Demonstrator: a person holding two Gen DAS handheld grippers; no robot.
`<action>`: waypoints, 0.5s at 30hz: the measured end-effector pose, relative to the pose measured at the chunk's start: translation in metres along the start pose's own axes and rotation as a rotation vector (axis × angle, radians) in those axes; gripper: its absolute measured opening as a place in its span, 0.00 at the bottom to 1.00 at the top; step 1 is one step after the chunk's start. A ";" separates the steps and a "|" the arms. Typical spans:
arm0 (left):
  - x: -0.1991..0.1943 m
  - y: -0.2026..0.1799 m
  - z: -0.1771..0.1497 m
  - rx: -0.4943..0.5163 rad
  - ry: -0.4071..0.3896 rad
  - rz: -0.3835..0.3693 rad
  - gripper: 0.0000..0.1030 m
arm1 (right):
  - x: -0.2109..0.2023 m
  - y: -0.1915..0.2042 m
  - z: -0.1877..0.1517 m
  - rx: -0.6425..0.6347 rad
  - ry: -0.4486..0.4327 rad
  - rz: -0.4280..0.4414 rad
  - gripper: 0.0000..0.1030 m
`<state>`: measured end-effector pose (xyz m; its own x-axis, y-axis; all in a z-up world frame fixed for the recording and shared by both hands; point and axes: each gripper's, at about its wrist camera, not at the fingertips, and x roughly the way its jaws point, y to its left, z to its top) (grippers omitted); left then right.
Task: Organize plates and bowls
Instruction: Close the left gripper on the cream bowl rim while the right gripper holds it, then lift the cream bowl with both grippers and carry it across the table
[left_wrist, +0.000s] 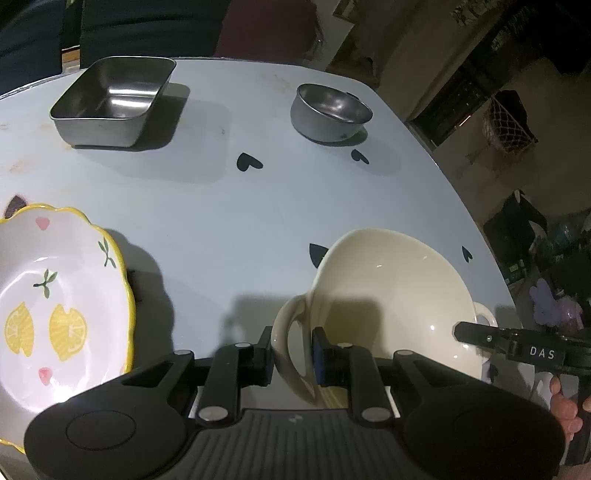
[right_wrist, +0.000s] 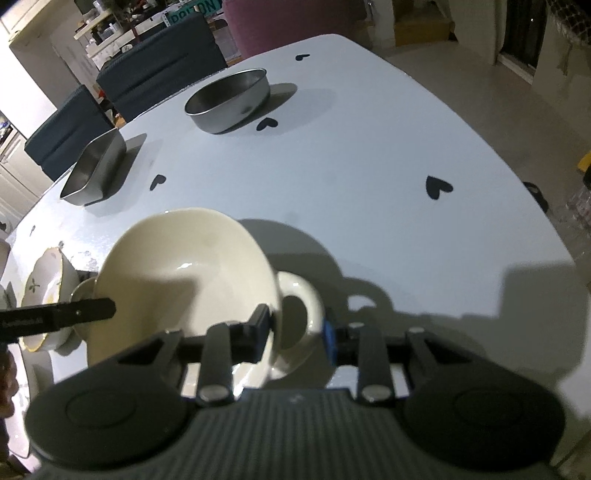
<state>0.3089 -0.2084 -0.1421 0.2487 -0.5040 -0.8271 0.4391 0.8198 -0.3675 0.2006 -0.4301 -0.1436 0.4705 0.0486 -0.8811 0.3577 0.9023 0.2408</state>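
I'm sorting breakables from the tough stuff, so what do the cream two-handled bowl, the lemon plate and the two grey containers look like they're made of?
The cream bowl looks like glazed ceramic: thick walls, glossy highlights. The lemon plate also looks like glazed ceramic, with painted fruit and a wavy yellow rim. The square tray and round bowl look like brushed stainless steel: thin walls, dull grey reflections.

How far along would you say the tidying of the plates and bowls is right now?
Nothing looks stacked yet. In hand: the left gripper and right gripper each appear closed on a handle of the cream bowl. To do: the lemon plate, square metal tray and round metal bowl sit apart on the table.
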 end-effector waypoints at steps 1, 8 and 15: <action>0.000 0.000 0.000 0.002 0.000 0.000 0.22 | 0.001 0.000 0.000 0.001 0.003 0.003 0.34; 0.004 0.002 0.000 -0.008 0.012 -0.018 0.21 | 0.009 -0.006 0.003 0.044 0.033 0.041 0.34; 0.009 0.004 0.001 -0.033 0.023 -0.017 0.21 | 0.011 -0.008 0.004 0.060 0.044 0.054 0.33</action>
<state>0.3137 -0.2103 -0.1505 0.2209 -0.5118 -0.8302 0.4145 0.8198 -0.3951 0.2061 -0.4381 -0.1540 0.4551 0.1167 -0.8828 0.3811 0.8705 0.3115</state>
